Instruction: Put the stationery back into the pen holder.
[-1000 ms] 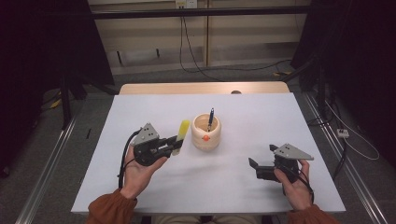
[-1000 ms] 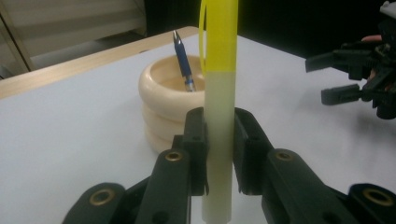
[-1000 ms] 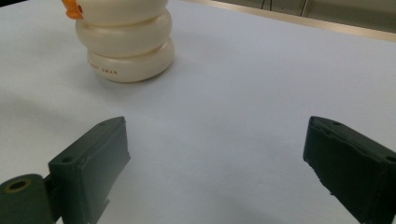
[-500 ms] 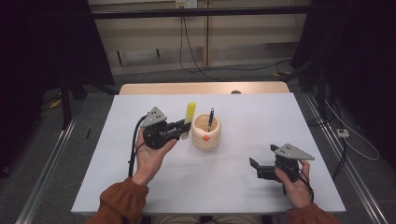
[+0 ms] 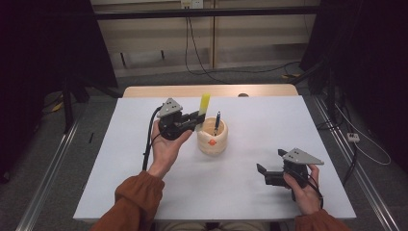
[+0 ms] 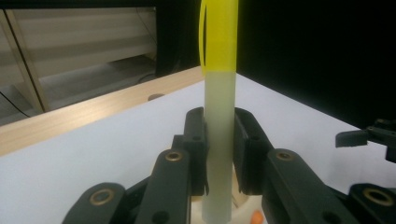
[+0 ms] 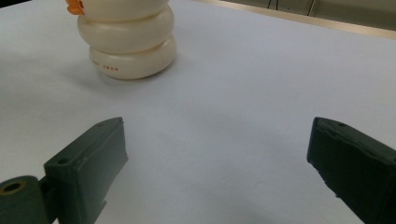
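White table top [image 5: 269, 144] with a pale wood strip along its far edge, dark curtains at both sides, cables on the floor beyond.

Left gripper [image 5: 195, 120] is clamped on a tall pale marker with a yellow cap [image 5: 203, 109], upright, cap uppermost, at the near-left rim of the cream ribbed holder shaped like stacked rings [image 5: 212, 138]. A dark blue pen [image 5: 217, 122] stands inside the holder.

Right gripper [image 5: 269, 172] rests low near the table's right front, jaws spread wide, nothing between them.

Step in hand, as judged: dropping the marker into the holder. Centre the lower end over the opening, keep it vertical, avoid the pen, lower before letting go.

Small orange lettering on the holder's bottom ring [image 7: 107, 68]; too small to read.
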`<state>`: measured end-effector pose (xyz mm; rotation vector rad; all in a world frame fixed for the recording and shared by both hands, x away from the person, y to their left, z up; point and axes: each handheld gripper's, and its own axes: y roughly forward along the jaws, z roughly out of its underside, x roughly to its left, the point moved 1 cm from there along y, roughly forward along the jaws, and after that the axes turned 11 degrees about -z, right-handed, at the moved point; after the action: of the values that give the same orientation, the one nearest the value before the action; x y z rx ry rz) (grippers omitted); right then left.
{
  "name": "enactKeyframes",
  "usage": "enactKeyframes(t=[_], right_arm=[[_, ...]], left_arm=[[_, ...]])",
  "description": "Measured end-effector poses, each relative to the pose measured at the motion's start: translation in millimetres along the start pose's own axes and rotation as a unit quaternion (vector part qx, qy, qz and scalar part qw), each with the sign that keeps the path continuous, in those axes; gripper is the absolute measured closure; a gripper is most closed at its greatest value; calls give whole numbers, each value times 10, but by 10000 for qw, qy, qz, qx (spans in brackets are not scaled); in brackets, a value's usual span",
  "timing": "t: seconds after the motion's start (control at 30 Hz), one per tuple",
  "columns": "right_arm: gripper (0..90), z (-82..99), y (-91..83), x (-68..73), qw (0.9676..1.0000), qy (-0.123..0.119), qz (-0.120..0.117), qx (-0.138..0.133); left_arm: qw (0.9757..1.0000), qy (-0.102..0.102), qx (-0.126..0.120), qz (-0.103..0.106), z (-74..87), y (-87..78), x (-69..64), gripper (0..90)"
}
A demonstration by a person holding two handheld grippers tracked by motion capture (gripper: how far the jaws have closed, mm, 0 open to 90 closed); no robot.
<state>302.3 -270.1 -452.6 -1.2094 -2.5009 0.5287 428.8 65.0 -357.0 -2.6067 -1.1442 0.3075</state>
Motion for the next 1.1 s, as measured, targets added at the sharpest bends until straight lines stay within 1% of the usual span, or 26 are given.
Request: enactKeyframes(t=[0.07,0.13,0.2,0.37,0.43,0.5,0.53,0.63,0.67,0.73,0.8,1.07,1.1], right_arm=[[46,1,3,3,10000,7,-17,4],[46,2,5,4,10000,-3,-30,14],[45,2,4,2,10000,-6,-26,13],[45,3,4,0,10000,1,-45,15],[45,4,6,0,10000,0,-52,21],[45,5,8,1,10000,6,-59,30],[45,5,8,1,10000,6,-55,32],[45,4,9,3,10000,2,-61,27],[45,5,10,4,10000,-1,-62,31],[45,4,11,5,10000,-6,-77,37],[45,5,11,4,10000,-4,-77,37],[45,5,13,4,10000,-4,-87,42],[45,5,14,4,10000,-2,-89,44]], left_arm=[[10000,-24,-21,12,-12,48,-8,773],[10000,-9,3,-2,-12,98,-12,773],[10000,-41,13,18,-2,151,-10,774],[9999,-49,114,-25,47,278,18,773],[9999,-86,119,-53,72,322,34,773],[9998,-74,145,-71,93,361,48,773],[9998,-108,132,-70,104,380,49,773],[9998,-77,156,-117,115,406,30,773],[9998,-71,154,-99,117,410,16,773],[9998,13,168,-113,120,415,-16,773],[9998,26,167,-101,132,431,-28,773],[9995,34,260,-189,198,479,39,773],[9995,-1,253,-199,210,487,50,773]])
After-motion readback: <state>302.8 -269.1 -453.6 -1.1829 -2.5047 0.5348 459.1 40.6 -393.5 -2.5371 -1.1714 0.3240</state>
